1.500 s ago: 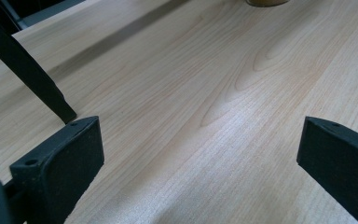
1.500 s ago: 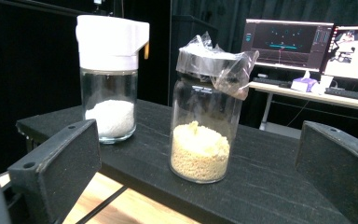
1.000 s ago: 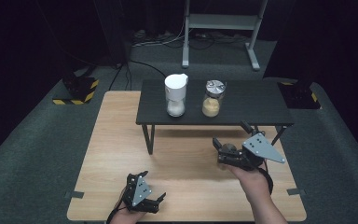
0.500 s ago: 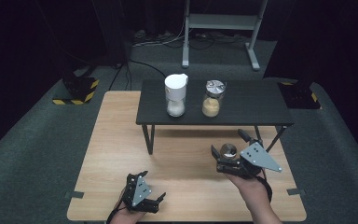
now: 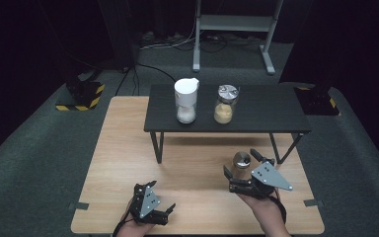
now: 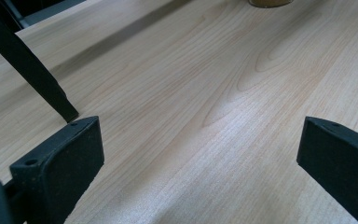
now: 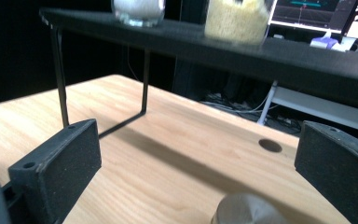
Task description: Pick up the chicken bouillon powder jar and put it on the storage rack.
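A small glass jar with a metal lid point(image 5: 241, 161) stands on the wooden table point(image 5: 123, 148), just in front of the low black bench point(image 5: 266, 108). My right gripper point(image 5: 240, 164) is open, one jaw on each side of the jar; its lid point(image 7: 247, 211) shows low between the wide jaws in the right gripper view point(image 7: 198, 154). On the bench stand a white-lidded jar of white powder point(image 5: 186, 101) and a metal-lidded jar of yellow grains point(image 5: 224, 104). My left gripper point(image 5: 160, 196) rests open near the table's front edge, with bare wood between its jaws point(image 6: 200, 149).
A bench leg point(image 6: 28, 70) stands ahead of the left gripper. The bench top point(image 7: 307, 56) overhangs the space beyond the right gripper. Dark floor, cables and a grey metal stand point(image 5: 237, 24) lie behind the table.
My right gripper has drawn back toward the near edge, and the small jar's lid has come into sight between its jaws. The left gripper has stayed put.
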`<action>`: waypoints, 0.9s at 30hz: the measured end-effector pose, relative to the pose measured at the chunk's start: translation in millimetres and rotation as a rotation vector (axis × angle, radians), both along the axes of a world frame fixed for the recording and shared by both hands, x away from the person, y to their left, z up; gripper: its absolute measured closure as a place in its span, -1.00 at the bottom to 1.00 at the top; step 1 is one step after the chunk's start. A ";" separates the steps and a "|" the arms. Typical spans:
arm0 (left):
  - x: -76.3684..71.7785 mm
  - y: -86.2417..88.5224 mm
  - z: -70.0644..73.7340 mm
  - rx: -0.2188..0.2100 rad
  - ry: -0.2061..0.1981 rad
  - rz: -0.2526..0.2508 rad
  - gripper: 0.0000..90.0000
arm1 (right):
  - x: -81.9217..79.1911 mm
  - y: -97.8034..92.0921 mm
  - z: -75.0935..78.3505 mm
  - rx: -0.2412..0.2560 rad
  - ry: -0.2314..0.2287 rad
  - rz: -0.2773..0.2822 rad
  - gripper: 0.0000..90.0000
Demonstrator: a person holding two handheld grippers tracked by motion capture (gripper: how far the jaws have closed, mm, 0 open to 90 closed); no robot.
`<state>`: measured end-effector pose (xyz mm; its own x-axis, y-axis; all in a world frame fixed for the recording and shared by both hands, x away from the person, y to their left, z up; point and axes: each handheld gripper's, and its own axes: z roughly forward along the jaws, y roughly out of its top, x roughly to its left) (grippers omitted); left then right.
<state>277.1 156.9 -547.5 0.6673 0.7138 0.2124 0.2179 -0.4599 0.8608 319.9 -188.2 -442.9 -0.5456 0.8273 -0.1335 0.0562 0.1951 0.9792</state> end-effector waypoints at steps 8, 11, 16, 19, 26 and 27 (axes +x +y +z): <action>0.1 0.2 0.0 -0.001 0.001 0.003 -0.98 | -6.9 -4.4 -29.3 -0.029 0.047 -0.003 -1.00; 0.1 0.0 0.0 0.000 0.000 0.003 -0.98 | -8.7 -5.1 -36.4 -0.035 0.061 -0.002 -1.00; 0.0 -0.2 0.0 0.001 -0.001 0.004 -0.98 | -13.9 -7.4 -54.3 -0.054 0.092 -0.003 -1.00; -0.1 -0.4 -0.1 0.003 -0.002 0.005 -0.98 | -16.8 -9.2 -65.0 -0.068 0.111 -0.006 -1.00; -0.3 -0.6 -0.2 0.003 -0.001 0.005 -0.98 | -20.3 -13.0 -84.3 -0.099 0.148 -0.014 -1.00; -0.3 -0.7 -0.2 0.004 -0.002 0.005 -0.98 | -20.8 -13.6 -86.8 -0.102 0.154 -0.016 -1.00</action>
<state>276.8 156.2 -547.7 0.6633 0.7164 0.2162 0.2188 -0.4619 0.8595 299.1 -201.8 -529.8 -0.5532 0.8223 -0.1334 0.2077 0.2912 0.9339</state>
